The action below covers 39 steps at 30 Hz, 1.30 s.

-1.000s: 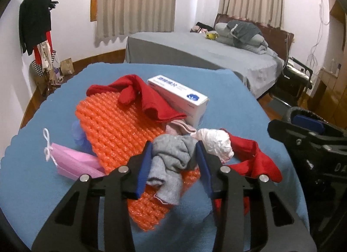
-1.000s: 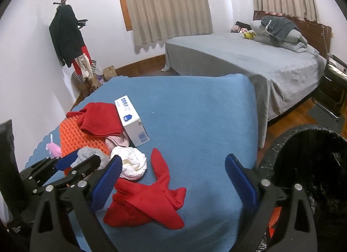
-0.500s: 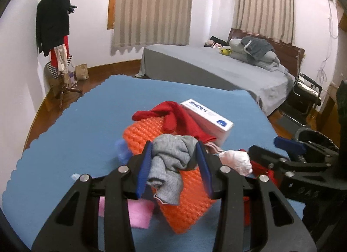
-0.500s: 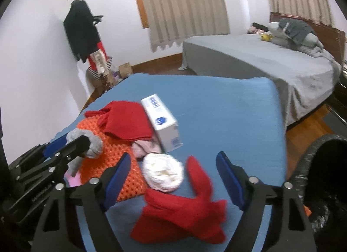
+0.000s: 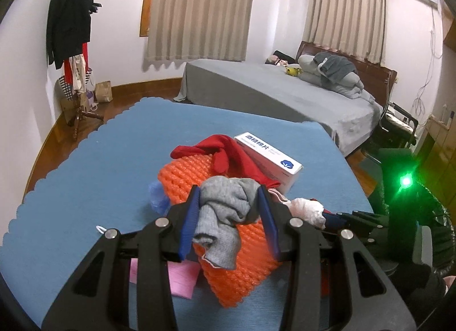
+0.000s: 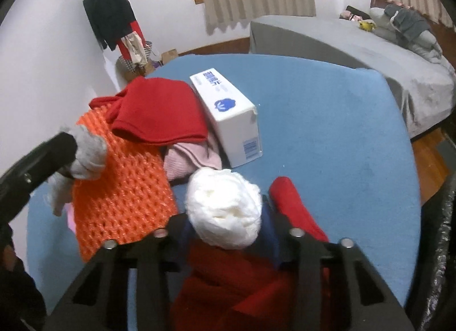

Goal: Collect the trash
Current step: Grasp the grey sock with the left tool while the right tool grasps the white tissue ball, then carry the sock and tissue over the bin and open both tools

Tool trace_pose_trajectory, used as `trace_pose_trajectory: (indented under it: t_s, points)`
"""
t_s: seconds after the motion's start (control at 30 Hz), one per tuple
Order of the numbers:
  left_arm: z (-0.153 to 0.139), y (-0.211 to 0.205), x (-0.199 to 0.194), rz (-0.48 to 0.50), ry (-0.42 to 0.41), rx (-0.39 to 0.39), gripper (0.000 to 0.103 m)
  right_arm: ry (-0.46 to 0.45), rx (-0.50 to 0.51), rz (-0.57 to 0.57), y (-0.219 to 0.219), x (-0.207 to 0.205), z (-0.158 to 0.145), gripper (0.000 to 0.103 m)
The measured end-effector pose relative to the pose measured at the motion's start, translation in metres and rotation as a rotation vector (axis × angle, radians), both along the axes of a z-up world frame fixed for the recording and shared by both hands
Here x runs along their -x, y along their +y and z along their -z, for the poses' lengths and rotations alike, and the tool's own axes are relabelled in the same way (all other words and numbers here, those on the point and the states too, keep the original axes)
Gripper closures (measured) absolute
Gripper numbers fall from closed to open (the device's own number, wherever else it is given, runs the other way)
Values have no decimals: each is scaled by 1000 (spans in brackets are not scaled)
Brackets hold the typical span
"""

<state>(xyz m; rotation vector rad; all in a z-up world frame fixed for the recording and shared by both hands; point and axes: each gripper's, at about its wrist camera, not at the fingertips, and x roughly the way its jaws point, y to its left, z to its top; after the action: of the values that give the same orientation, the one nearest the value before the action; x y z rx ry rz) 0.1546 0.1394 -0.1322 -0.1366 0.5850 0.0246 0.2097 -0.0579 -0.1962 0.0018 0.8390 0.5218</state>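
My left gripper [image 5: 228,191] is shut on a crumpled grey cloth [image 5: 225,205], held just above an orange foam net [image 5: 242,254]; the same grey cloth [image 6: 88,145] shows at the left of the right wrist view. A white crumpled paper wad [image 6: 225,205] lies on the blue table [image 6: 327,131]. My right gripper [image 6: 226,211] is down over the wad. Its jaws are closing, and the blue pads touch the wad on both sides. In the left wrist view the wad [image 5: 306,211] sits at the tip of the right gripper [image 5: 327,217].
Also on the table are a white box [image 6: 228,114], a red cloth [image 6: 159,111] on the orange net, a pink cloth [image 6: 188,157], another red cloth [image 6: 293,211] under the right gripper, and a pink mask [image 5: 179,277]. A black-bagged bin [image 6: 439,231] stands off the right edge.
The right gripper came down and forward over the white wad and its jaws narrowed from wide open to around it. The left gripper rose a little, still holding the grey cloth.
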Motion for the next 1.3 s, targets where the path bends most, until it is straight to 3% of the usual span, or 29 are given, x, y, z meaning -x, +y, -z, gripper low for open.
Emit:
trace_pose_trajectory:
  t_s: [0.37, 0.7, 1.3]
  points:
    - [-19, -9, 2, 11, -46, 0, 63, -115, -102, 6, -25, 20, -56, 67]
    - [-45, -33, 9, 57, -114, 1, 63, -199, -132, 64, -58, 35, -100, 67]
    - [-48, -104, 11, 232, -124, 17, 63, -221, -93, 222, -144, 64, -111, 67]
